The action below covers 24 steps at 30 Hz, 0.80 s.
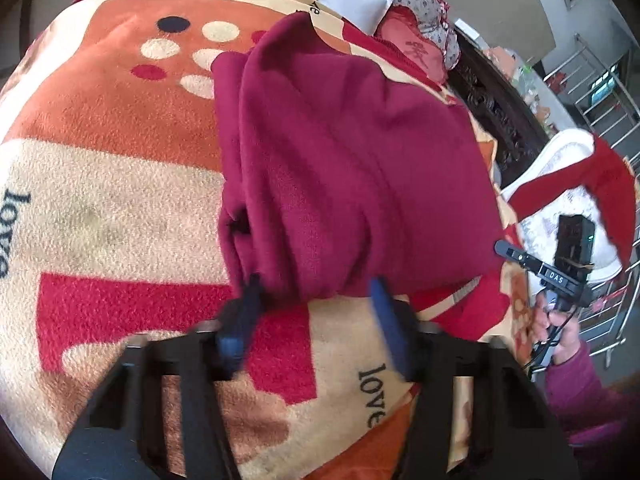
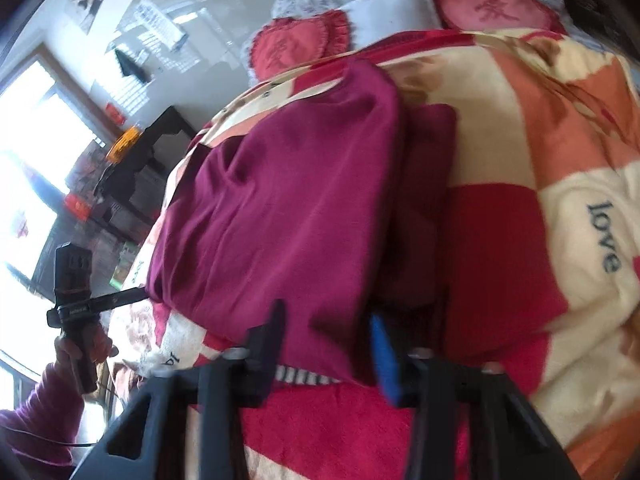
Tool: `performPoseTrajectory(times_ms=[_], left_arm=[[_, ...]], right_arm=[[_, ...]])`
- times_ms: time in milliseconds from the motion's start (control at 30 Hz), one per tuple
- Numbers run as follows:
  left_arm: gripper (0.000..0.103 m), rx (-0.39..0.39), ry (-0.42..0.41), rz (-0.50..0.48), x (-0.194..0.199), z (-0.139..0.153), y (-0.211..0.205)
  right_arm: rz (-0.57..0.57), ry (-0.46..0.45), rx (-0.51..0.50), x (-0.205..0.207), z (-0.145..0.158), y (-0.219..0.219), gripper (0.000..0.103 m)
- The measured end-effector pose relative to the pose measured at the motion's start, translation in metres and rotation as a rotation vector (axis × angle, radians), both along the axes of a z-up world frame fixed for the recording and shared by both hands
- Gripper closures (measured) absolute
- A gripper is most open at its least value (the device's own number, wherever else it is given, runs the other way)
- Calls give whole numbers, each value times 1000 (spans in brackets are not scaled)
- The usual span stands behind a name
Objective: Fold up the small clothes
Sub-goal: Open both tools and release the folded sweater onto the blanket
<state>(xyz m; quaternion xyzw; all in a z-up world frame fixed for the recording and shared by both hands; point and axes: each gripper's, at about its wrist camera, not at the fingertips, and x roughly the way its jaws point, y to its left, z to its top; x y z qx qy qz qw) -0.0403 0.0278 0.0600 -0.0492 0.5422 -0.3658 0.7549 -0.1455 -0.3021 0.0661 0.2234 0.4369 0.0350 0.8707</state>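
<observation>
A maroon garment (image 1: 340, 152) lies folded on a patterned blanket (image 1: 112, 184). My left gripper (image 1: 316, 288) is open, its blue fingertips at the garment's near edge, the left one touching the cloth. In the right wrist view the same garment (image 2: 280, 208) lies on the blanket (image 2: 560, 160). My right gripper (image 2: 326, 320) is open with its jaws on either side of the garment's near hem; a striped edge (image 2: 304, 376) shows below. Each gripper shows in the other's view, the right one (image 1: 560, 272) and the left one (image 2: 80, 304), held in a hand.
Red heart-shaped cushions (image 2: 300, 44) and a white pillow (image 2: 388, 12) lie at the head of the bed. A dark carved cabinet (image 1: 492, 112) stands beside the bed. A red and white cloth (image 1: 580, 184) lies off the bed edge.
</observation>
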Motion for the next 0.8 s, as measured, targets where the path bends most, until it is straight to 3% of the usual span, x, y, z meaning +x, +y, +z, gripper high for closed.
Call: performPoseTrajectory(times_ms=[33,100,333,400,533,633,700,767,800], left_arm=[[86,17,-11,0,1,0,0],[94,20,-17,15,3,2,5],[96,-9,-47,48,-6,14,36],[101,20,-50,47,-11,6,38],[101,43,-2,83,-10,-11,43],[101,16,-8,83,-12,-1,45],[101,18,-46,76,-14,13,42],[101,26,-90,58,-16,27,33],[101,35,-114,50,-16,35,26]], right_arm=[[8,2,-38,2,1,5,95],[6,10,-51,1,3,5,97],[18,-29,-84,-26,38,-2,98],[8,-7,-87,-30,31,-4,98],[-38,96,-41,-31,-11,-14,98],[-35,105,-14,-30,-4,-18,98],[-30,88,-54,-27,11,-16,92],[-57,49,-140,-25,32,-13,69],[-63,27,-149,-23,39,-12,65]])
